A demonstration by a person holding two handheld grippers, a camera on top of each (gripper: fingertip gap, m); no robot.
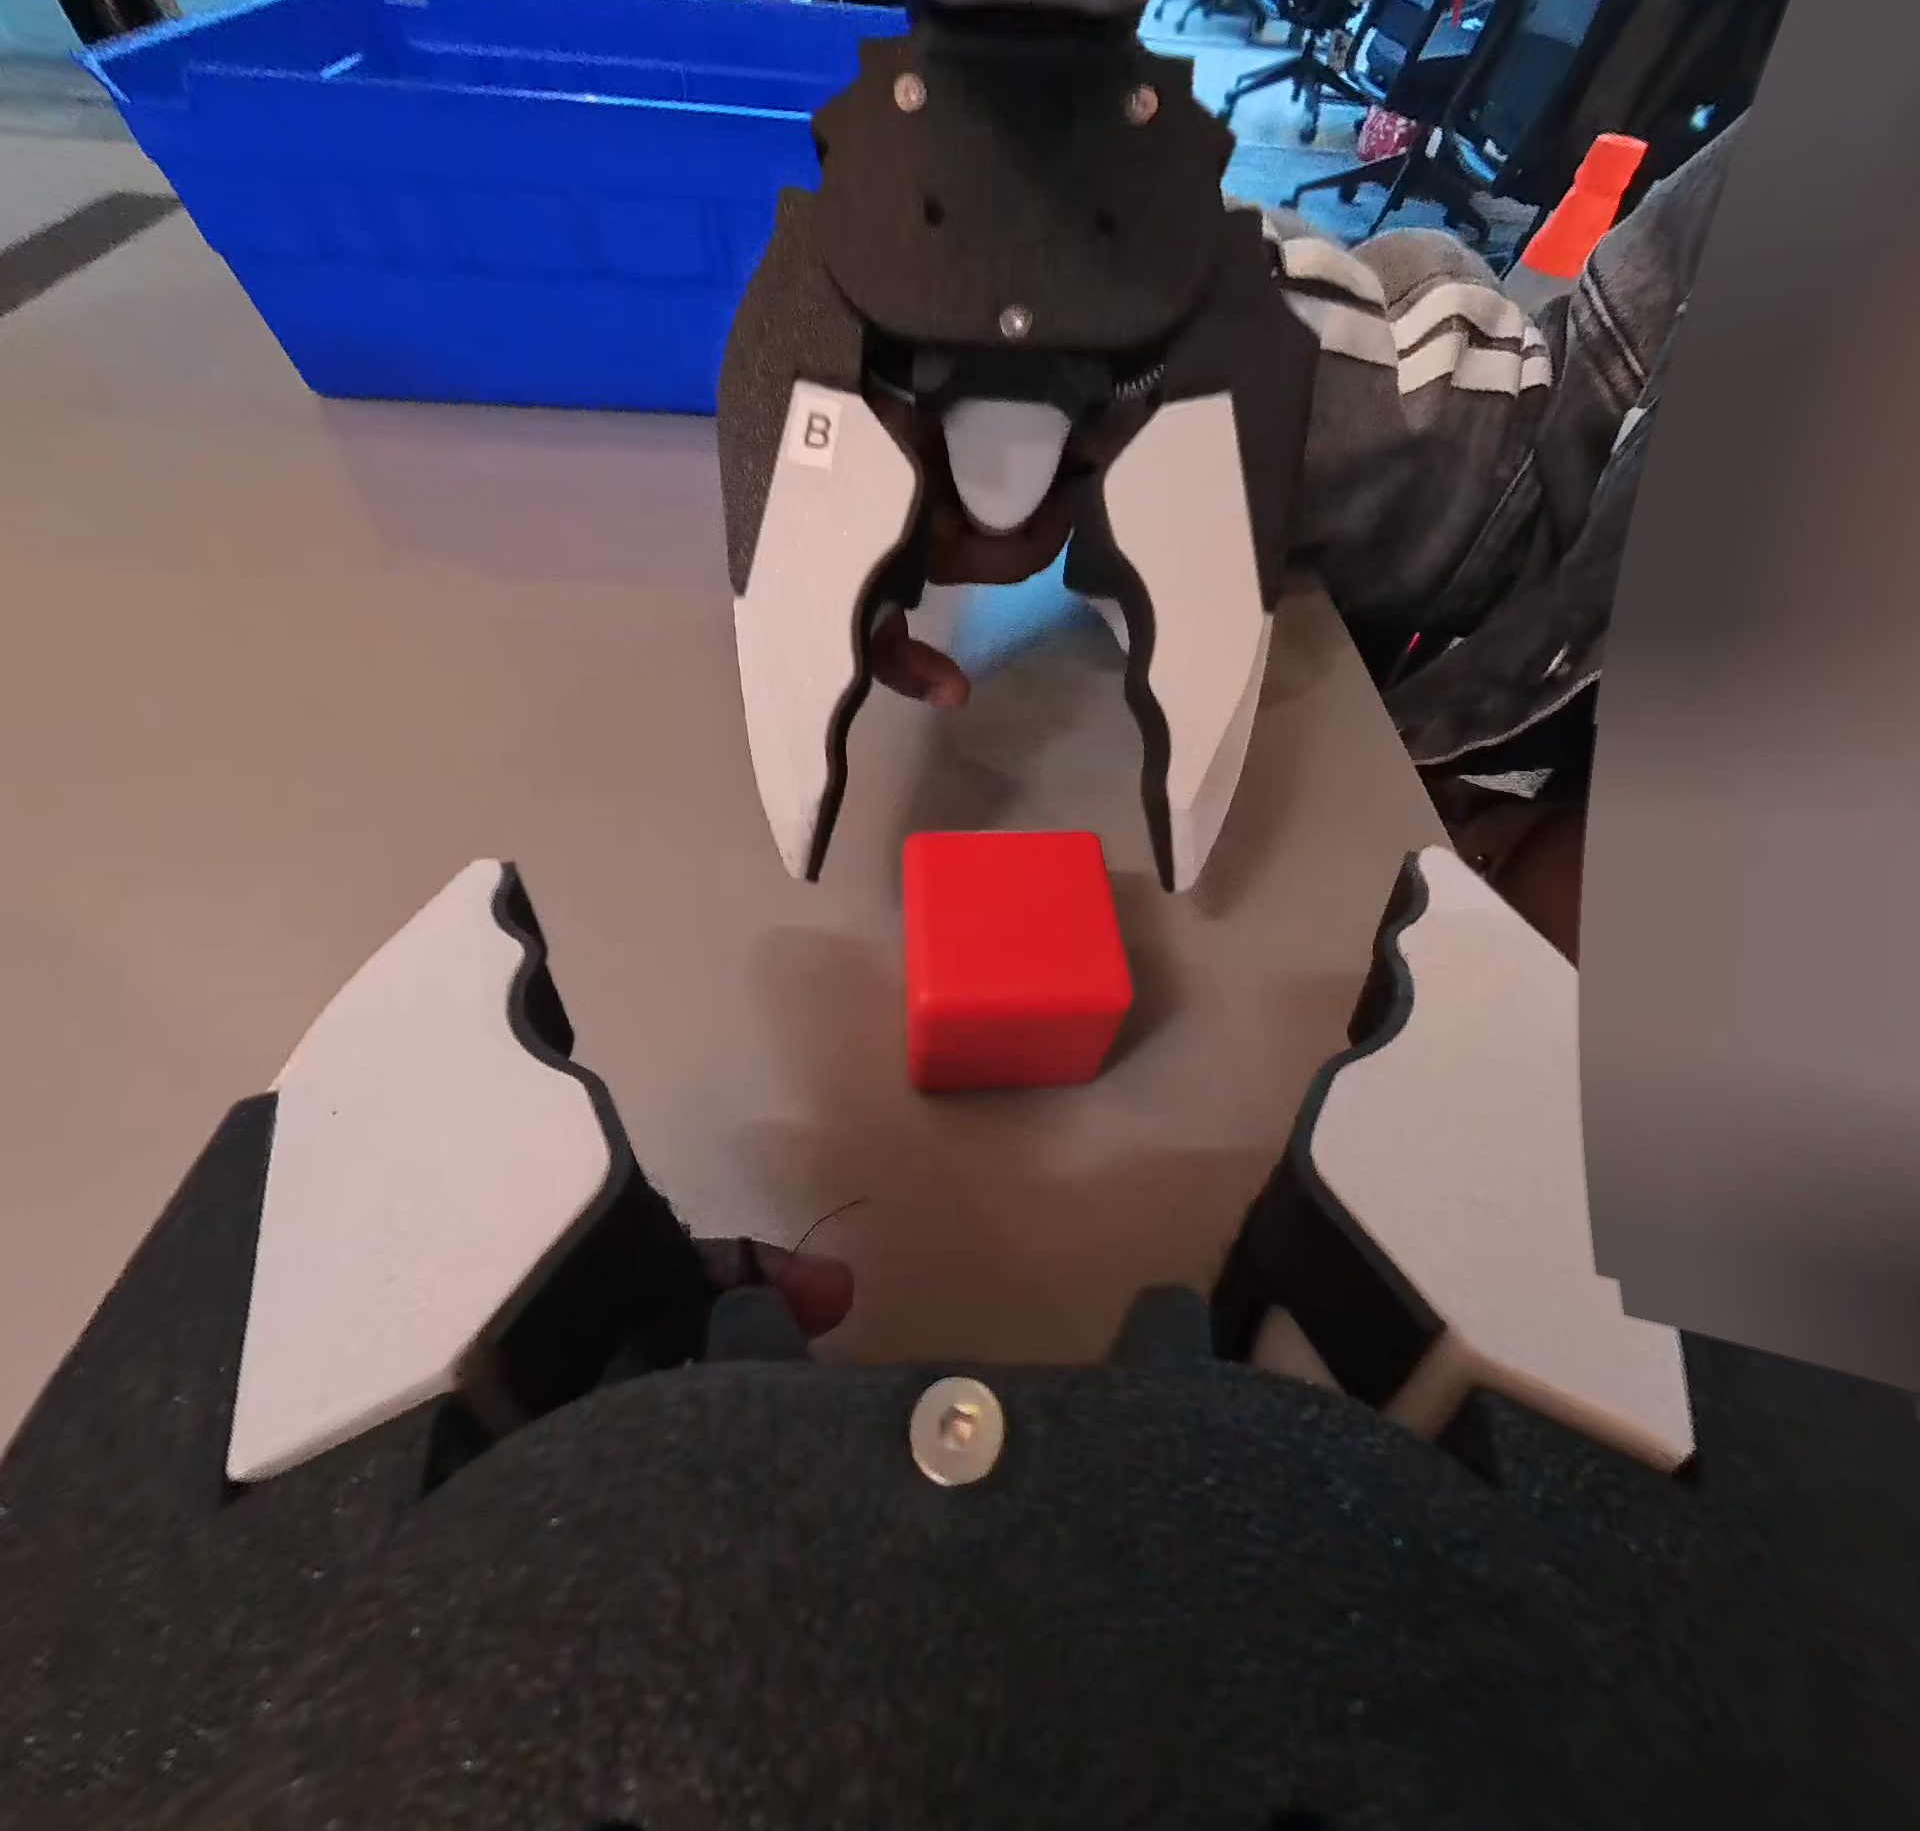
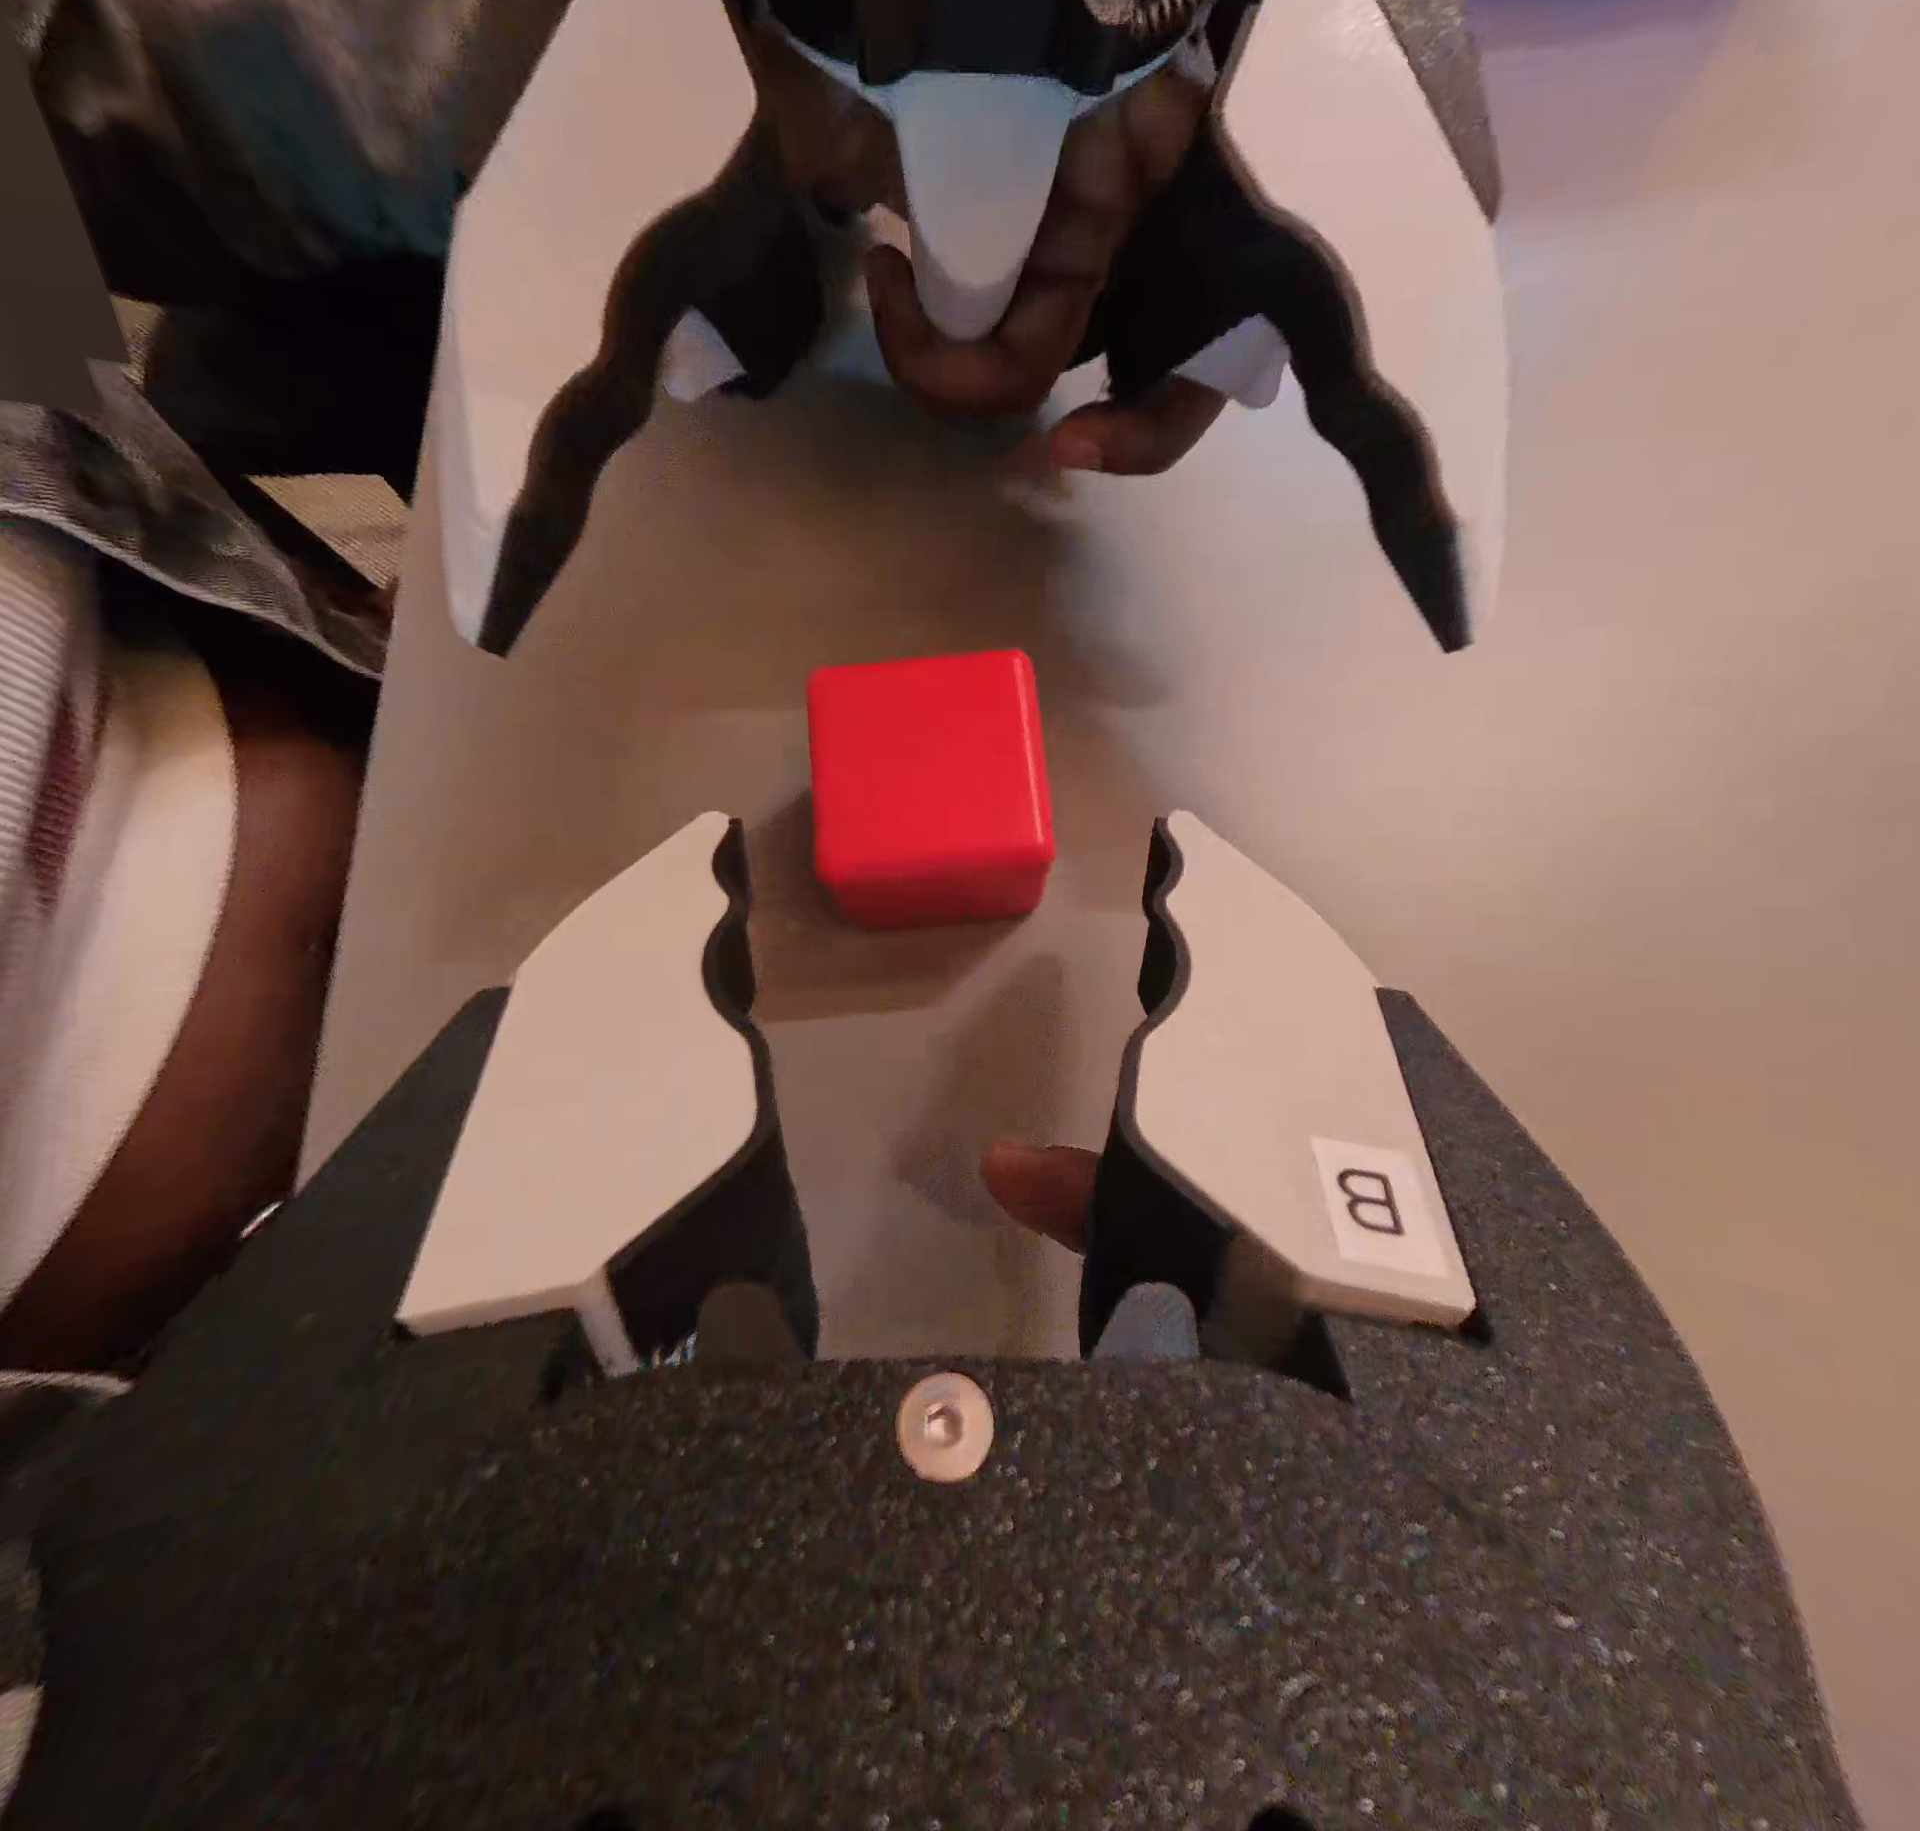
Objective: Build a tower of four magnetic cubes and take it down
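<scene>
A single red cube (image 1: pixel 1010 960) stands on the grey table (image 1: pixel 416 690), between the two grippers, which face each other. My left gripper (image 1: pixel 956 872) is wide open, its tips well apart on either side of the cube and not touching it. My right gripper (image 2: pixel 945 825) is open too; the cube (image 2: pixel 925 784) sits just past its fingertips with a gap on both sides. The right gripper also shows in the left wrist view (image 1: pixel 992 877), and the left gripper in the right wrist view (image 2: pixel 971 643). No other cubes are in sight.
A blue plastic bin (image 1: pixel 468 192) stands at the back of the table. A person's sleeve and jacket (image 1: pixel 1507 451) lie along the table's right edge, which runs close to the cube. An orange object (image 1: pixel 1584 212) and office chairs stand beyond. My left and right fingertips are right by each other.
</scene>
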